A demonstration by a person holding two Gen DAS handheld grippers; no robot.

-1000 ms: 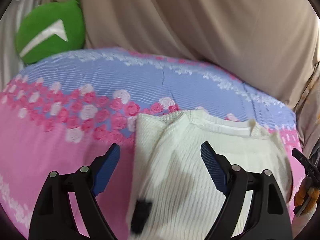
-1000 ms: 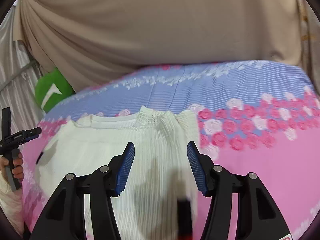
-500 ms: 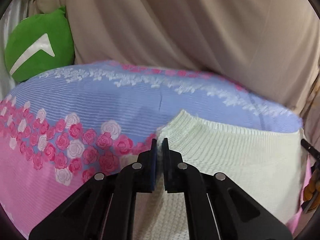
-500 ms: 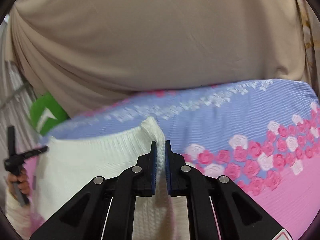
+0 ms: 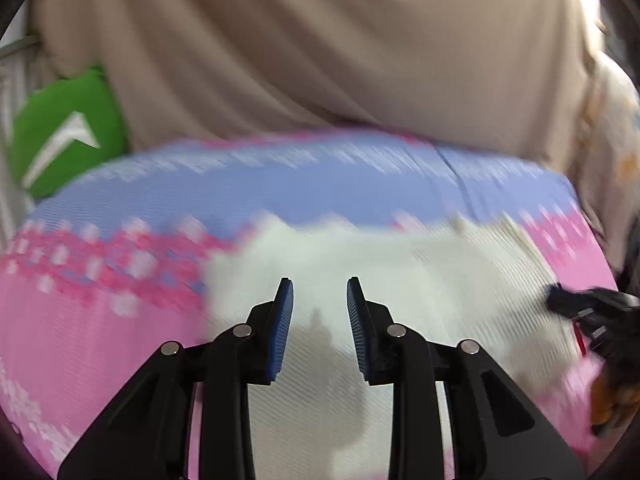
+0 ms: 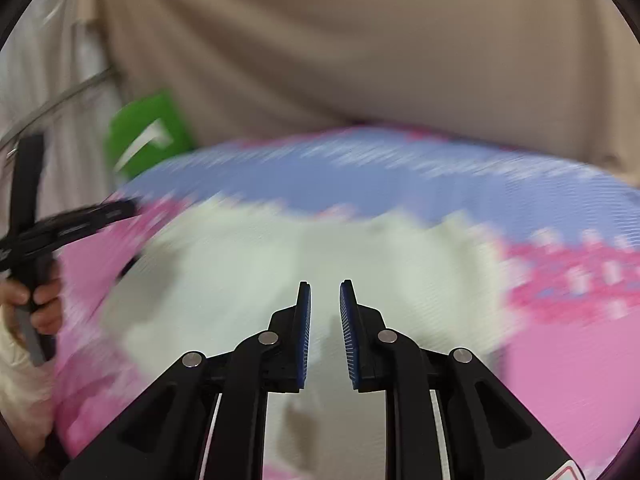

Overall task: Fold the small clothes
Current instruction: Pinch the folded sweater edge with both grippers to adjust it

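A small cream knit sweater [image 5: 360,264] lies flat on the pink and blue floral bedspread [image 5: 100,340]; it also shows in the right wrist view [image 6: 280,272]. My left gripper [image 5: 320,292] is open and empty above the sweater's near part. My right gripper [image 6: 325,292] is open a little and empty above the sweater's middle. Both views are blurred by motion. The right gripper shows at the right edge of the left wrist view [image 5: 592,312]; the left gripper and the hand on it show at the left of the right wrist view [image 6: 36,240].
A green cushion [image 5: 64,132] with a white mark sits at the back left of the bed; it also shows in the right wrist view [image 6: 148,136]. A beige curtain [image 5: 320,48] hangs behind the bed. The bedspread [image 6: 580,340] extends to the right.
Both grippers were shut on the sweater's edge half a second ago and have let go. Both have opened and pulled back. The sweater now lies flat on the bed.
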